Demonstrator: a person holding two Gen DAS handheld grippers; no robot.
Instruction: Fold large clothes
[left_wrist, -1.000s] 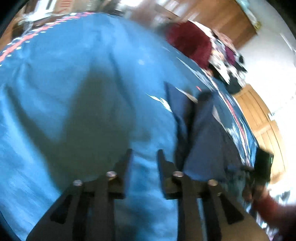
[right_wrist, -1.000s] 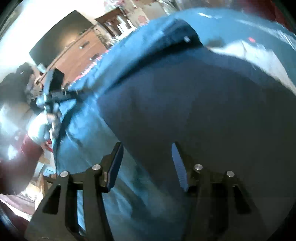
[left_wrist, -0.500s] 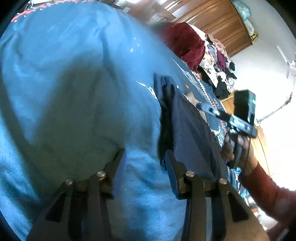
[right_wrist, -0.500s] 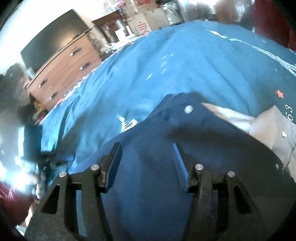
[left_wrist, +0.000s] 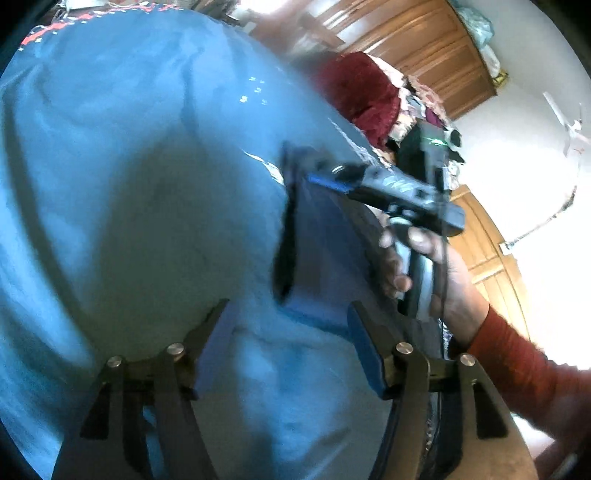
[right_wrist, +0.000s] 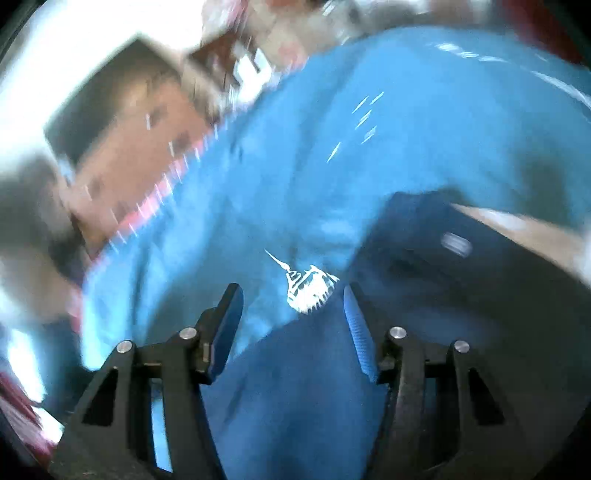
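— Looking along the left tool (left_wrist: 288, 314), what shows?
— Both fingers spread wide, holding nothing, over the blue bedspread (left_wrist: 129, 184). The dark navy garment (left_wrist: 321, 240) lies at one o'clock.
— And the right tool (right_wrist: 291, 299)?
— Wide too, empty, above the garment's edge and a white print (right_wrist: 308, 286). From the left view, a hand (left_wrist: 436, 273) grips it at two o'clock; red fabric (left_wrist: 362, 92) lies beyond.

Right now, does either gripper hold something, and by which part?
Nothing is held. The left gripper and the right gripper are both open, above the light blue bedspread and the dark navy garment, gripping neither.
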